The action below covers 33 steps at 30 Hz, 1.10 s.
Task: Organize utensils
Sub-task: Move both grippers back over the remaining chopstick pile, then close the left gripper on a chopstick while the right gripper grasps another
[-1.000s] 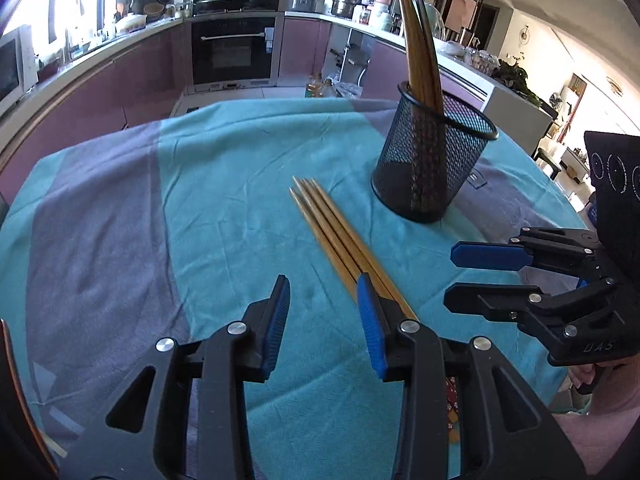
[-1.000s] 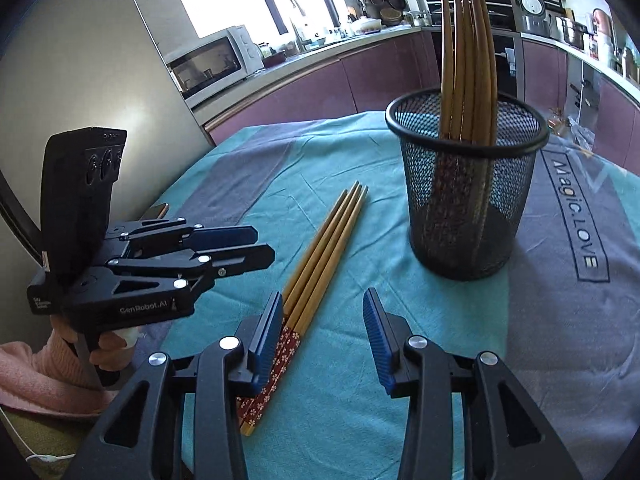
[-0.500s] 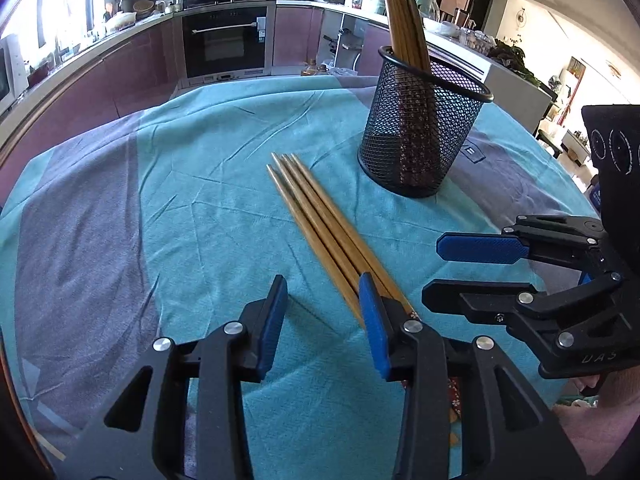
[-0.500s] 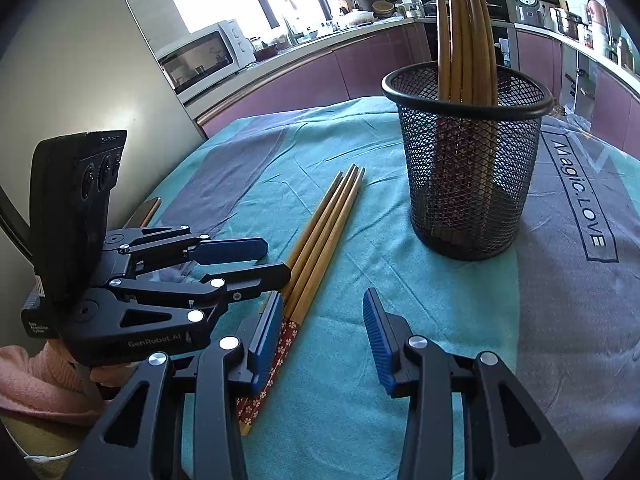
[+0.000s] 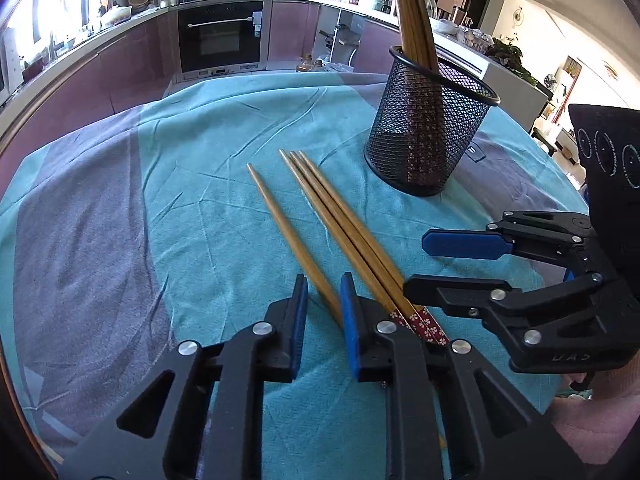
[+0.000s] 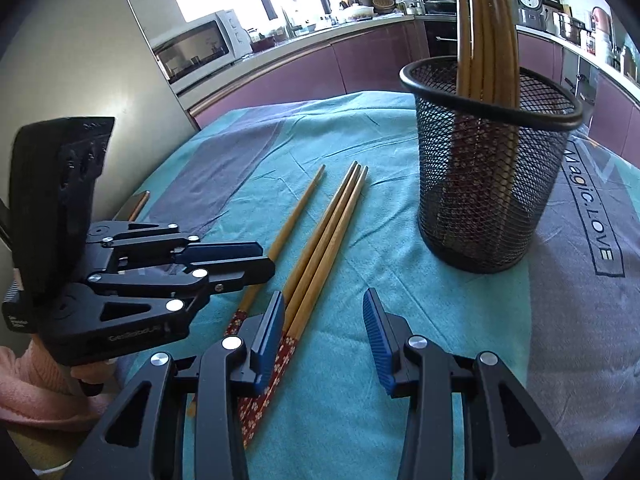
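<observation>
Three wooden chopsticks (image 5: 340,220) (image 6: 332,224) lie side by side on the cloth. A single chopstick (image 5: 280,220) (image 6: 296,216) lies apart on their left. My left gripper (image 5: 324,292) (image 6: 260,260) is closing with this single chopstick between its blue pads; it lies against the right pad, with a gap to the left pad. My right gripper (image 6: 324,296) (image 5: 416,262) stands open, its left finger over the patterned ends of the three and only cloth between its pads. A black mesh cup (image 5: 424,140) (image 6: 480,184) behind holds several upright chopsticks (image 5: 412,32) (image 6: 484,32).
A teal and grey cloth (image 5: 200,200) covers the round table. Kitchen counters with an oven (image 5: 220,36) and a microwave (image 6: 196,48) run behind it. A steel cabinet side (image 6: 80,60) stands close on the left. A pink sleeve (image 6: 24,384) shows at the left gripper's handle.
One chopstick has split off to the left of the bundle and now lies between the left gripper's jaws, which have narrowed. The right gripper has hardly moved.
</observation>
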### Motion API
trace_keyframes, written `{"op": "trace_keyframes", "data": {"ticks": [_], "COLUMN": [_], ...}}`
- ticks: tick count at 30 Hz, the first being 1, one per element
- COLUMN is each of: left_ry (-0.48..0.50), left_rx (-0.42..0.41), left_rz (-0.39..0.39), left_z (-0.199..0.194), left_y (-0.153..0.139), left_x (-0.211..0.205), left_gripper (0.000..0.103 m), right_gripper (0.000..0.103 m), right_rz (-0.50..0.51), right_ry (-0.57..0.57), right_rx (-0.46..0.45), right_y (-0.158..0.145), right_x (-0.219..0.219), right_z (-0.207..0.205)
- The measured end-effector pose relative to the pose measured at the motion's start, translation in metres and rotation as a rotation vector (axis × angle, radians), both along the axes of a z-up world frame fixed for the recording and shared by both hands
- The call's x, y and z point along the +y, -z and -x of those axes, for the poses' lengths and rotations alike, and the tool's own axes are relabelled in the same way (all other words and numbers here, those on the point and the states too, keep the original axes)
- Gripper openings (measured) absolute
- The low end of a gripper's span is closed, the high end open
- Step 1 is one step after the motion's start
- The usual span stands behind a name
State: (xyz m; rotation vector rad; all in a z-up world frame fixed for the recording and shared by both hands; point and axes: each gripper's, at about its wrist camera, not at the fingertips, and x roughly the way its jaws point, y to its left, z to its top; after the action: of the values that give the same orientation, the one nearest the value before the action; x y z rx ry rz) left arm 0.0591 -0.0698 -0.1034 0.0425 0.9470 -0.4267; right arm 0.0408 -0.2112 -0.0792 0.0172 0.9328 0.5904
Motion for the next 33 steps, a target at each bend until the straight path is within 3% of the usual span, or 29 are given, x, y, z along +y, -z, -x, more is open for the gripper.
{"op": "trace_keyframes", "data": {"ticks": [10,16,24,33], "left_ry": [-0.022,-0.034,-0.034,-0.041], "left_rx": [-0.009,-0.011,-0.001,0.009], "left_rz": [-0.019,-0.020,-0.009,-0.017], "left_z": [-0.002,-0.005,-0.005,-0.013], "left_y": [-0.001,-0.002,0.001,0.003], "left_x": [0.004,0.007,0.009,0.011], "left_gripper": [0.016,0.016,0.017,0.023], "right_gripper": [0.032,0.032,0.031,0.029], "right_rz": [0.081,0.036,0.064,0.119], "right_ry": [0.038,0.011,0.027,0.031], "right_rx": [-0.016,-0.013,-0.004,-0.020], "right_y": [-0.002,-0.006,-0.002,-0.002], "right_x": [-0.001,0.000,-0.002,0.006], "right_z": [-0.002,-0.003,-0.005,-0.011]}}
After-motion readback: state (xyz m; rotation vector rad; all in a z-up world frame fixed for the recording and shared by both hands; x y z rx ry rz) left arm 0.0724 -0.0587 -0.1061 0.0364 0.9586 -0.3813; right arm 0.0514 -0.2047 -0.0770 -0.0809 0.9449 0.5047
